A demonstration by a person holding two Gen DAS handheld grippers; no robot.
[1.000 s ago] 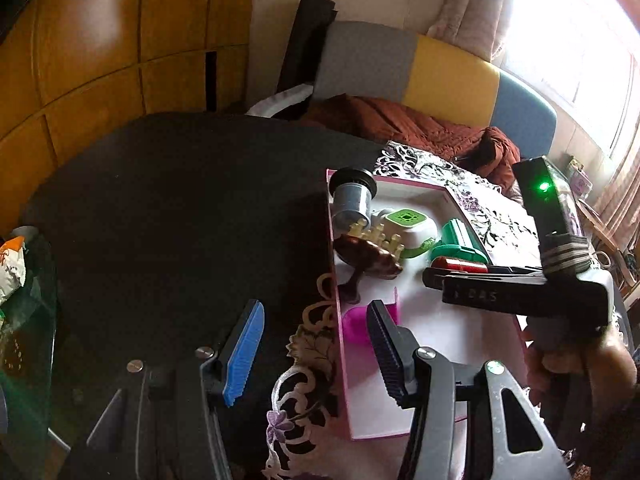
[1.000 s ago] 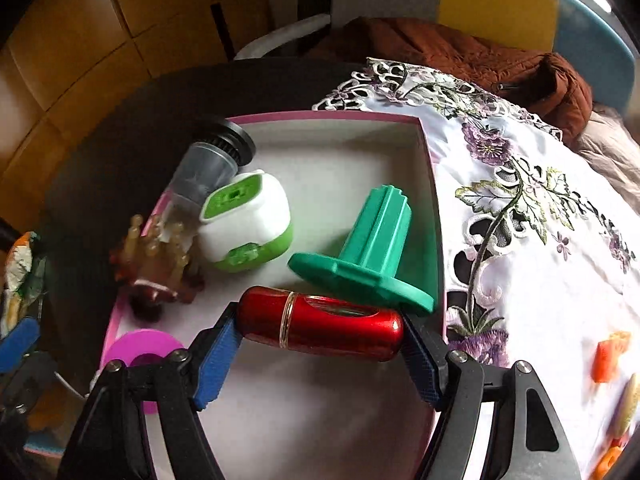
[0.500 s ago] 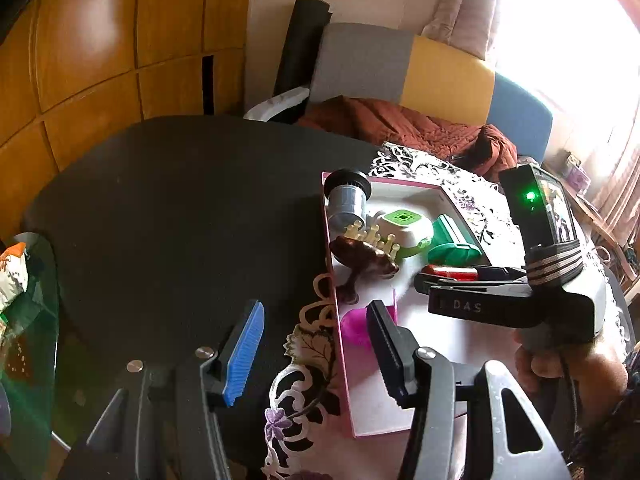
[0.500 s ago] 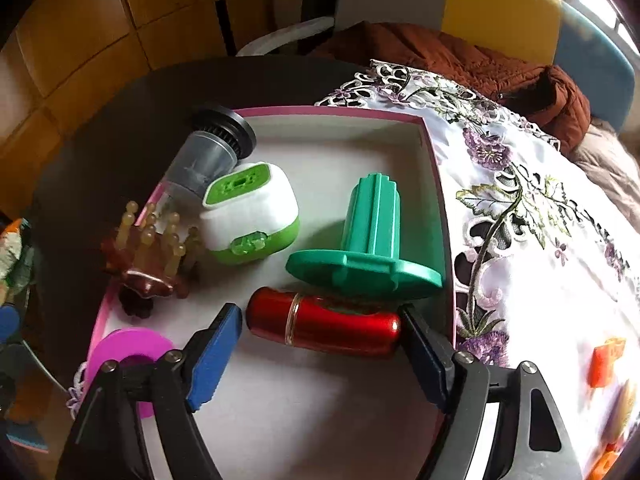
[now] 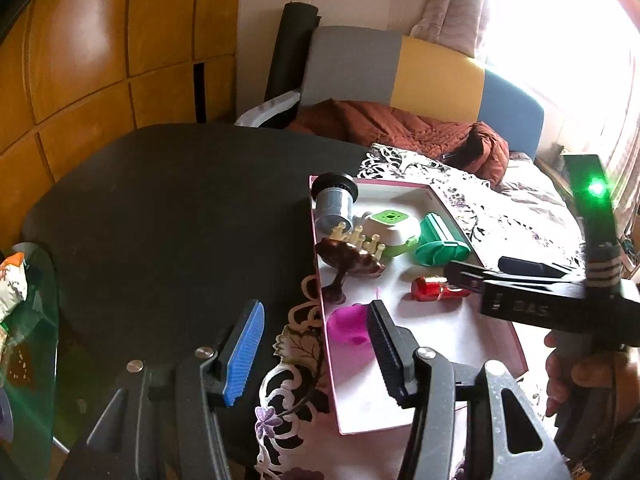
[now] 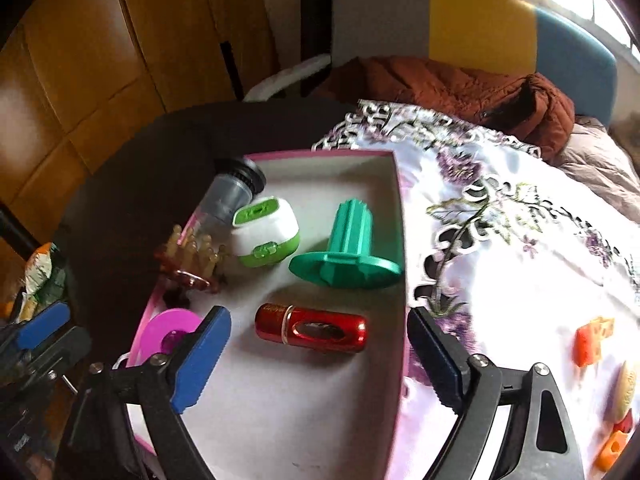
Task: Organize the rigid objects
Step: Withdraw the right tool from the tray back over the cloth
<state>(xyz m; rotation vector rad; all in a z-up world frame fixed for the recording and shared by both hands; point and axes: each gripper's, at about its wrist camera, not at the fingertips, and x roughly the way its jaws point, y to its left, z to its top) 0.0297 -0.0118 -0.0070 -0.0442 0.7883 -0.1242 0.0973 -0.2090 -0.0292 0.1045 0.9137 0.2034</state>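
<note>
Right tool (image 6: 318,354) is spread wide, nothing between its blue pads, hovering just above the near part of the pink-rimmed box (image 6: 320,155). The red cylinder (image 6: 311,329) lies on its side on the box floor just ahead of the pads, touching neither. In the left wrist view the same red cylinder (image 5: 434,289) sits just beside the right tool's black fingertip.

Left tool (image 5: 316,350) is also open and empty, held low over the near left edge of the box (image 5: 434,199), one pad above the dark counter (image 5: 180,208), the other over the box.

Inside the box: green flanged piece (image 6: 347,249) standing on its wide base near the right wall, white-and-green case (image 6: 266,231) left of it, grey tube with black cap (image 6: 234,192) lying against the far left corner, brown hair claw clip (image 6: 188,258) at the left wall, magenta disc (image 6: 172,326) near the left front.

Box sits partly on a white floral cloth (image 6: 520,240) covering the right side of the counter. Small orange pieces (image 6: 594,340) lie on the cloth at far right. A rust-coloured jacket (image 6: 460,88) is heaped on the sofa behind.
</note>
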